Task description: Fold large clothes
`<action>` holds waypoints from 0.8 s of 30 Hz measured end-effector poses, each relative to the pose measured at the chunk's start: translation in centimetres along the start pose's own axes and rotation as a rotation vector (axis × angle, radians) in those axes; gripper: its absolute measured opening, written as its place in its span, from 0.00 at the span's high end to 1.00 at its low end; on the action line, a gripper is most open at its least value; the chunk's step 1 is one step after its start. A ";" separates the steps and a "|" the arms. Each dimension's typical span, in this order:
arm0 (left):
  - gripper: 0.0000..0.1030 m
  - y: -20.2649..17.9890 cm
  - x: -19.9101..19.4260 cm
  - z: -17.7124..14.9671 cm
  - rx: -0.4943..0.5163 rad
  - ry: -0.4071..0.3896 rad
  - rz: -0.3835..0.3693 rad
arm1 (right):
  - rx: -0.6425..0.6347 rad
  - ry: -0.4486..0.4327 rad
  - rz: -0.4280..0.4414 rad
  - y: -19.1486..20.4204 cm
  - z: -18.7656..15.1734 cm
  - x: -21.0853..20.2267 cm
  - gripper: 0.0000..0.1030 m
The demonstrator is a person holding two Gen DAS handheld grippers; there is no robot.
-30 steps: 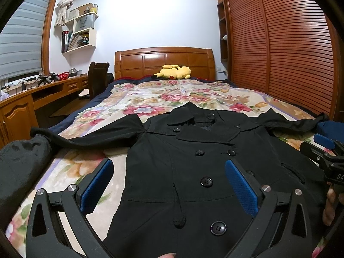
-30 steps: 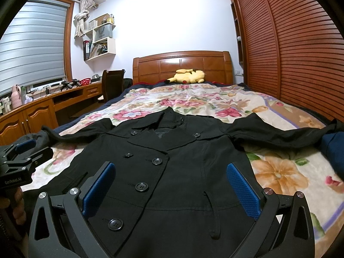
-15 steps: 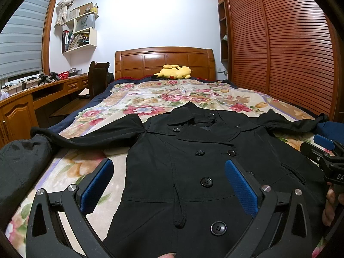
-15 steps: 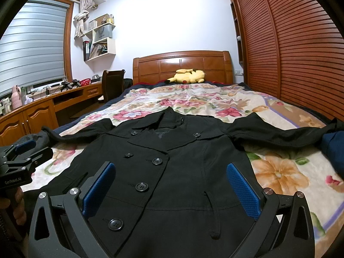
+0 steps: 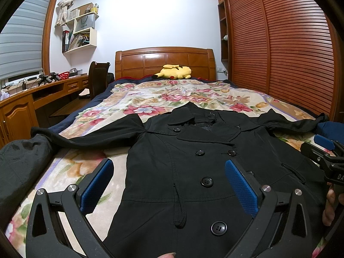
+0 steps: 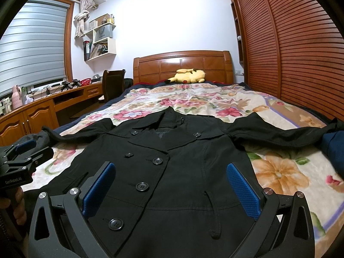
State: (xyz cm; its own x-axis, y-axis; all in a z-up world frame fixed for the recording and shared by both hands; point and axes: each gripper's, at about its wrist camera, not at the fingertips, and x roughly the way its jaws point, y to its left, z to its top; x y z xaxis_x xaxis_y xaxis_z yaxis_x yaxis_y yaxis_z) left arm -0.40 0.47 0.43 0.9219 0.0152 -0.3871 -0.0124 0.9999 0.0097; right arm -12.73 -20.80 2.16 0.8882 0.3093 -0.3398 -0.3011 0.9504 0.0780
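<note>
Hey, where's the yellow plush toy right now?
In both views the plush toy lies at the bed's far end against the headboard, beyond the coat.

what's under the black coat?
The black coat lies spread flat, front up, on the floral bedspread, which shows all around it. Whatever lies directly beneath the coat is covered and cannot be seen.

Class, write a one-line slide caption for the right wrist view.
Open right tongs above a black coat spread flat on a floral bedspread.
</note>
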 end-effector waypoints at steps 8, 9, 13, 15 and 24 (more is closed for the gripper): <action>0.00 0.1 -0.1 0.0 0.000 -0.001 0.000 | 0.001 0.000 0.000 0.0 0.0 0.0 0.00; 0.00 0.0 0.0 0.0 0.000 0.000 0.000 | 0.000 0.000 0.001 0.0 0.0 0.0 0.00; 0.00 0.1 -0.1 0.0 0.000 0.000 0.000 | 0.001 0.000 0.001 0.0 0.0 0.0 0.00; 0.00 0.0 0.0 0.0 0.000 -0.001 0.000 | 0.001 0.000 0.001 0.0 0.0 0.0 0.00; 0.00 0.5 -0.3 0.2 -0.004 0.011 0.000 | 0.002 0.007 0.009 0.3 -0.2 -0.1 0.00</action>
State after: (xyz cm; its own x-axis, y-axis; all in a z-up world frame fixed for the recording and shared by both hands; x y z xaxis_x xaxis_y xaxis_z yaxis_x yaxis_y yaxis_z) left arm -0.55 1.00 0.76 0.9174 0.0155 -0.3977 -0.0144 0.9999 0.0059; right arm -13.03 -20.54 2.02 0.8829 0.3181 -0.3455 -0.3089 0.9475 0.0829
